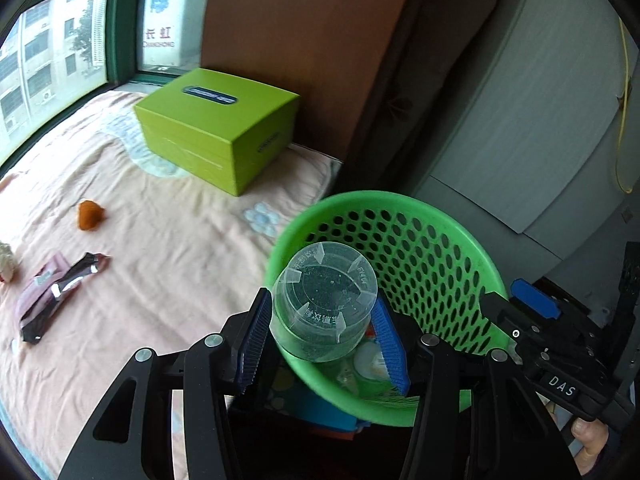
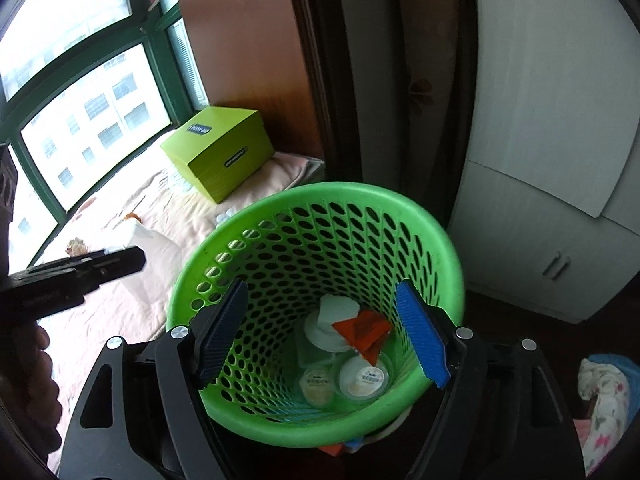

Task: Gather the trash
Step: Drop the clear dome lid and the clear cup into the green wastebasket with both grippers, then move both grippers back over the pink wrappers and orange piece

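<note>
My left gripper (image 1: 320,320) is shut on a clear plastic cup (image 1: 328,288), bottom towards the camera, held at the near left rim of the green perforated basket (image 1: 400,200). My right gripper (image 2: 322,286) hangs open above the same basket (image 2: 360,192) with nothing between its blue pads. In the basket lie a red wrapper (image 2: 362,330), a white lid (image 2: 336,312) and round plastic tubs (image 2: 362,376). On the pink bedsheet (image 1: 160,260) lie an orange scrap (image 1: 90,215) and a dark and pink wrapper (image 1: 60,288).
A lime-green box (image 1: 216,128) stands on the bed by the window (image 1: 48,60). A white wardrobe (image 2: 540,160) rises behind the basket on the right. A bundle of flowered cloth (image 2: 604,392) lies at the lower right. A hand (image 1: 588,436) holds the right gripper's handle.
</note>
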Demonstrator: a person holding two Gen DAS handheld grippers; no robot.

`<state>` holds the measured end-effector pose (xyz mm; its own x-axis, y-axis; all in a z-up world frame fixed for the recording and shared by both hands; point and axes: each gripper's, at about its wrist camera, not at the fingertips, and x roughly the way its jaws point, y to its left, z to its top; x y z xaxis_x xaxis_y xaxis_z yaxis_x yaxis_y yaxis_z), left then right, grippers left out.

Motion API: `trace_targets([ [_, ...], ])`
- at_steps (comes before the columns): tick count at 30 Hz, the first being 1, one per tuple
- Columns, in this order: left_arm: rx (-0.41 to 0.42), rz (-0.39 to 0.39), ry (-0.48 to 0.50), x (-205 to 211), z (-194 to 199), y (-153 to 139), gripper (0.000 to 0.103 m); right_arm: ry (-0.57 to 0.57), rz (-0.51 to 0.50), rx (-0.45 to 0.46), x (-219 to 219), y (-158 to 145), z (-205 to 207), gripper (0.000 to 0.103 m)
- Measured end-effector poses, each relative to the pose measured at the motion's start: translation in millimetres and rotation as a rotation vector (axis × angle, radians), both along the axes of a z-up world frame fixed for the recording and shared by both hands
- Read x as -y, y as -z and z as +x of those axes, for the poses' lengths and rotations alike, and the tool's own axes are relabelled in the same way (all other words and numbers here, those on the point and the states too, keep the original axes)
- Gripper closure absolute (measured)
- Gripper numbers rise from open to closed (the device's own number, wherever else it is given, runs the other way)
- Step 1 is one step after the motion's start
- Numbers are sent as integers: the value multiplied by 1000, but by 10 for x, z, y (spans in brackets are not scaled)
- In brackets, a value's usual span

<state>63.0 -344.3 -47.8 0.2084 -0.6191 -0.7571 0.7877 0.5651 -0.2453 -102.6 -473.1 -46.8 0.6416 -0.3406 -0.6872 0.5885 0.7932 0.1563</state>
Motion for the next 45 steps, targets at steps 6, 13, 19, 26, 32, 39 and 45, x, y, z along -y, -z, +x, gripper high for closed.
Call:
trace_targets([
  [6, -20, 7, 55, 188, -128, 69, 53, 17, 4, 8, 41, 4, -70, 27],
  [13, -17, -1, 76, 225, -220, 93, 44, 18, 10, 17, 44, -2, -101, 26],
  [19, 4, 11, 24, -14, -131, 56, 44, -8, 10, 19, -25, -12, -40, 26],
  [26, 38, 49, -83, -432, 172, 60, 44, -64, 14, 12, -178, -27, 154, 25],
  [32, 77, 87, -181, -846, 526, 96, 40, -130, 14, 1, -349, -26, 388, 25],
  [39, 95, 149, -275, -1346, 1026, 228, 28, -209, 11, -16, -576, -36, 695, 25],
  [45, 120, 206, -298, -1626, 1449, 376, 19, -280, 21, -31, -740, -60, 1011, 24],
])
